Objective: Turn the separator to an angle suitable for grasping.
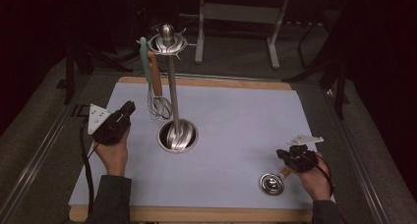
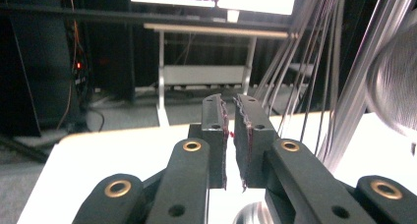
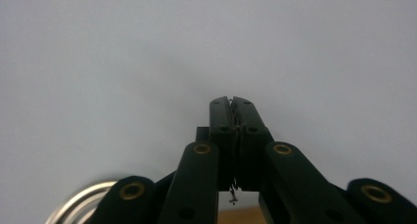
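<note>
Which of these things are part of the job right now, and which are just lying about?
In the job:
- ladle, by the right gripper, fingers shut with nothing between them
- utensil stand
- whisk hanging on it, beside the left gripper
- teal-handled utensil, also hung

Lying about:
- white table frame beyond the table
- grey mat

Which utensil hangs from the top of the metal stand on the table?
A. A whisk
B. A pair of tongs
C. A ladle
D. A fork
A. A whisk with a wooden handle and wire loops hangs from the stand, its wires just above the mat beside the stand's round base.
</note>
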`<state>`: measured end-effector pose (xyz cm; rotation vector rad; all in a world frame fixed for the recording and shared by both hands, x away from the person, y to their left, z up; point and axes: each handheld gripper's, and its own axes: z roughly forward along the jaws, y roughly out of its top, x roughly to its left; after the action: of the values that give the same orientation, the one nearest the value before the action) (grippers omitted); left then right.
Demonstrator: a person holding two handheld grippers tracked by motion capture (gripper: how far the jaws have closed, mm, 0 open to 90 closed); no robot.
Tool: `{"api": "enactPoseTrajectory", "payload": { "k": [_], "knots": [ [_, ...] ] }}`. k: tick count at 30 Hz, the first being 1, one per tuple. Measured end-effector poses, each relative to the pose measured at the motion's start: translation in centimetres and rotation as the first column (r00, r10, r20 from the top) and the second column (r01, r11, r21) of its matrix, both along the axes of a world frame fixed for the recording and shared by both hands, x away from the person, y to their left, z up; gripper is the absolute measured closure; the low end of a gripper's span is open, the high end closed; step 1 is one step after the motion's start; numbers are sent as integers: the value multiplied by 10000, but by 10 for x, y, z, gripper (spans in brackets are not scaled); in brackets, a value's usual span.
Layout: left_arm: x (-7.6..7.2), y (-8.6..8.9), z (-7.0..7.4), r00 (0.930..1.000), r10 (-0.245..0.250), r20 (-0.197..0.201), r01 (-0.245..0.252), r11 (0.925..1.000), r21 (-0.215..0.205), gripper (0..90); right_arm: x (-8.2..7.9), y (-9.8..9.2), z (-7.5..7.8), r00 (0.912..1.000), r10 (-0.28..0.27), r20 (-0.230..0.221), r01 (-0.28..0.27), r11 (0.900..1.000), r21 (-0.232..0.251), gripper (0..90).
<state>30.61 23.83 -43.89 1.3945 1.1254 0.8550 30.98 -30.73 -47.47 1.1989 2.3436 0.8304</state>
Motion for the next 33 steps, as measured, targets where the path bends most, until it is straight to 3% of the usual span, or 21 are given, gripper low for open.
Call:
{"api": "enactPoseTrajectory", "payload": {
  "k": [2, 6, 13, 17, 22, 29, 33],
  "knots": [
    [-1, 0, -5, 10000, 17, -77, -17, 10000, -13, 832, -1, -3, 0, 10000, -37, -37, 37, 10000, -17, 897],
    [-2, -1, -23, 9983, 15, -590, -12, 10000, 47, 833, -6, -14, 1, 9994, -286, -172, 283, 9995, -159, 900],
    [-3, -6, -36, 9961, -86, -878, 97, 9999, 130, 822, -13, -25, 0, 9976, -636, -287, 621, 9967, -517, 900],
    [-1, -7, -52, 9911, -83, -1332, 105, 9998, 159, 824, -15, -35, -7, 9927, -1031, -626, 992, 9932, -616, 900],
    [-4, -7, -62, 9903, -163, -1382, 194, 9996, 212, 836, -18, -43, -12, 9887, -1180, -921, 1115, 9911, -727, 900],
    [1, -3, -85, 9778, 45, -2094, 5, 9997, 237, 827, -16, -50, -21, 9777, -1594, -1369, 1464, 9841, -1005, 900],
    [4, -2, -89, 9729, -27, -2314, 77, 9998, 206, 827, -12, -50, -27, 9743, -1684, -1495, 1539, 9827, -1034, 900]
  ]
}}
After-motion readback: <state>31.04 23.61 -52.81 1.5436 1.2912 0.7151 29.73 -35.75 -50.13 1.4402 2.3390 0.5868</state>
